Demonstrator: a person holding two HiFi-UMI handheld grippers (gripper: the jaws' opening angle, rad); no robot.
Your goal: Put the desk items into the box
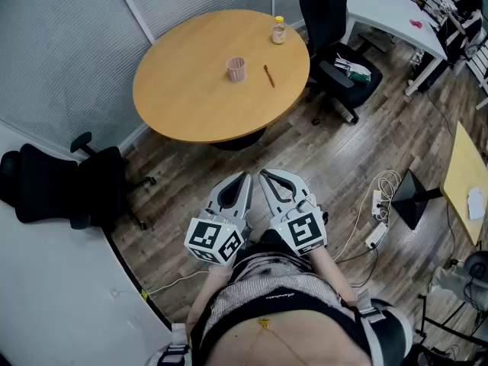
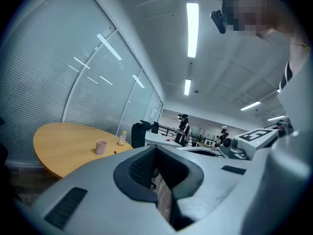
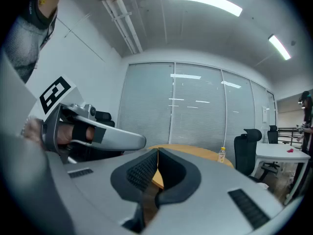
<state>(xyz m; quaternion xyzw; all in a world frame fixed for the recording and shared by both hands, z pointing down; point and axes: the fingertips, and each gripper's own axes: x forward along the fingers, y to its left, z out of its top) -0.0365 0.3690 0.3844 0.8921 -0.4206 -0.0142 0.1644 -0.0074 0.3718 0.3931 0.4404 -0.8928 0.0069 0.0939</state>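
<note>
Held at the person's waist, left tool (image 1: 242,180) and right tool (image 1: 267,178) both sit closed and empty, well apart from the round worktop (image 1: 191,105) bearing cup (image 1: 236,69), pen (image 1: 269,75) and bottle (image 1: 279,30).

A round wooden table (image 1: 191,105) stands on a wood-plank floor (image 1: 229,170). On its top a pink ribbed cup (image 1: 236,69) sits upright near the centre. A slim red pen (image 1: 269,75) lies flat just beside the cup. A small clear bottle (image 1: 279,30) with a yellow cap stands near the far edge, apart from both. On the floor to the right, a looped white cable (image 1: 387,181) lies loose.
</note>
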